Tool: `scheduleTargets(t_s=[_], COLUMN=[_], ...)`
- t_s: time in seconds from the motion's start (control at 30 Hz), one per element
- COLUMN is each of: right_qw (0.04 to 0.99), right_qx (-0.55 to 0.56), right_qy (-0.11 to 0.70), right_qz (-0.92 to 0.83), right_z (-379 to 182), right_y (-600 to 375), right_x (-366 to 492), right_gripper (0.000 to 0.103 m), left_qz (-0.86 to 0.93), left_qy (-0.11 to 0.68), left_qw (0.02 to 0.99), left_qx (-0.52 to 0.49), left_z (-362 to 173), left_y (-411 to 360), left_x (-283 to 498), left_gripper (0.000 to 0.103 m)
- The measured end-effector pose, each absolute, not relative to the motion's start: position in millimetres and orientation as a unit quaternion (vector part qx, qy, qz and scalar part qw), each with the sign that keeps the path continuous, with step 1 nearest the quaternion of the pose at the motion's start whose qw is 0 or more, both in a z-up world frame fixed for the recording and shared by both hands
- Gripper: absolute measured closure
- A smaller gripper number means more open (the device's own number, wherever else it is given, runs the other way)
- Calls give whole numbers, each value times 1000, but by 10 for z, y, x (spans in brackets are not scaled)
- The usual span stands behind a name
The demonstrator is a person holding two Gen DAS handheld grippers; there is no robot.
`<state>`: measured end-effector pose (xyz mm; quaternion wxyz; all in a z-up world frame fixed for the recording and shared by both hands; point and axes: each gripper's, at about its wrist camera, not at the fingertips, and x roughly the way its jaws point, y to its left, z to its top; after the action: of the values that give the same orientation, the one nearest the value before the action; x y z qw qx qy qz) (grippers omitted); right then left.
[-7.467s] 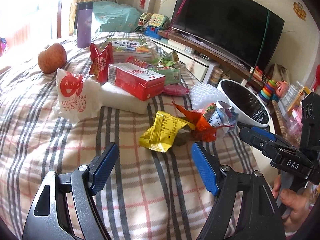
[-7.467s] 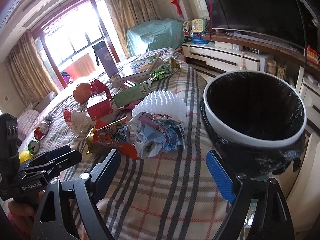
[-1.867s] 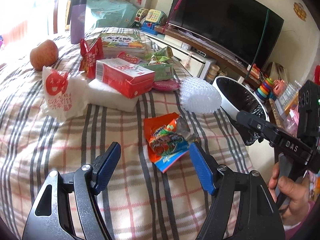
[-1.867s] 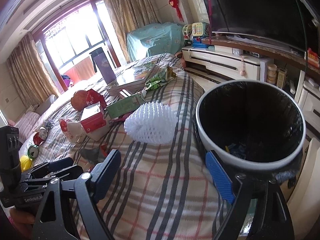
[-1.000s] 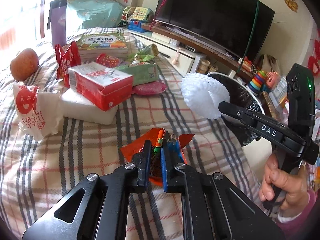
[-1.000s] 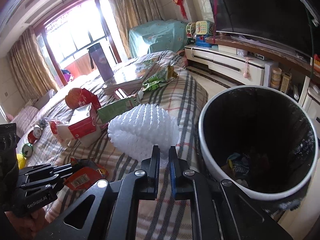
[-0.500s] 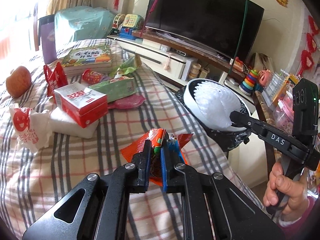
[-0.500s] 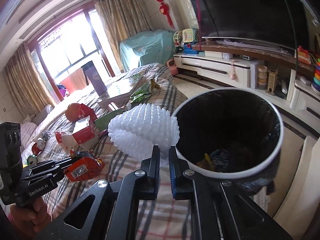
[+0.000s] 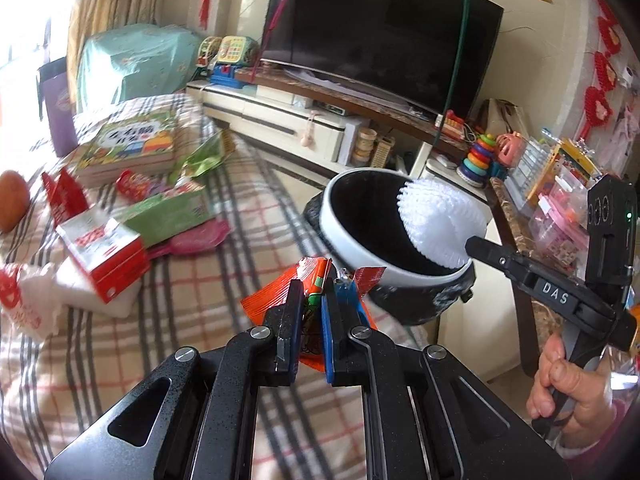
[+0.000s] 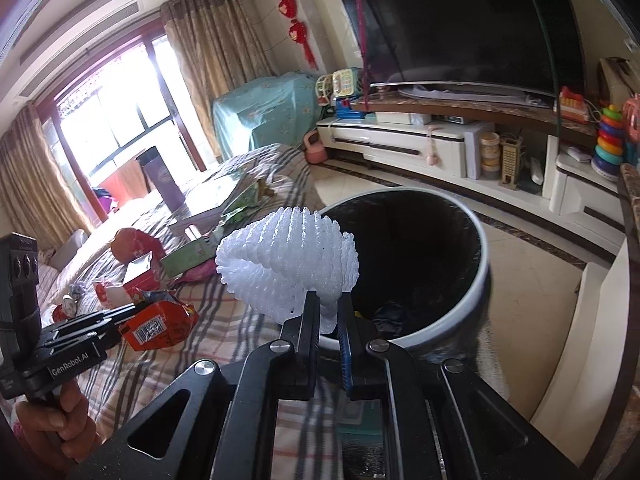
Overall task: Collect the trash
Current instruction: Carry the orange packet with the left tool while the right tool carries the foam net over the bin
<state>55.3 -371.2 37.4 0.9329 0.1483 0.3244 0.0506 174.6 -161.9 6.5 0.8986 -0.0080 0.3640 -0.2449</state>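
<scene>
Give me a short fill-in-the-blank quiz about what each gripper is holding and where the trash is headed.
1. The right gripper is shut on a white foam ____.
2. The left gripper is shut on an ____ snack wrapper.
3. The bin has a white rim and a ____ inside.
4. An apple lies on the ____ bedspread.

Missing words: net; orange; black; striped
</scene>
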Motion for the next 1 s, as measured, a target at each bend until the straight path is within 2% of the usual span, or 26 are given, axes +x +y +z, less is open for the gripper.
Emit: scheduleTargets(t_s=[1.0], right_qw=[924], right_qx=[155], right_qy=[349], right_qz=[3], right_z=[234], right_y=[-4232], right_x=[750], right_gripper=[94], left_qz=[-277], left_qy=[359], left_qw=[891], left_qx=[17], left_z=[122], left_y=[-2409], left_x=[2253], left_gripper=[95])
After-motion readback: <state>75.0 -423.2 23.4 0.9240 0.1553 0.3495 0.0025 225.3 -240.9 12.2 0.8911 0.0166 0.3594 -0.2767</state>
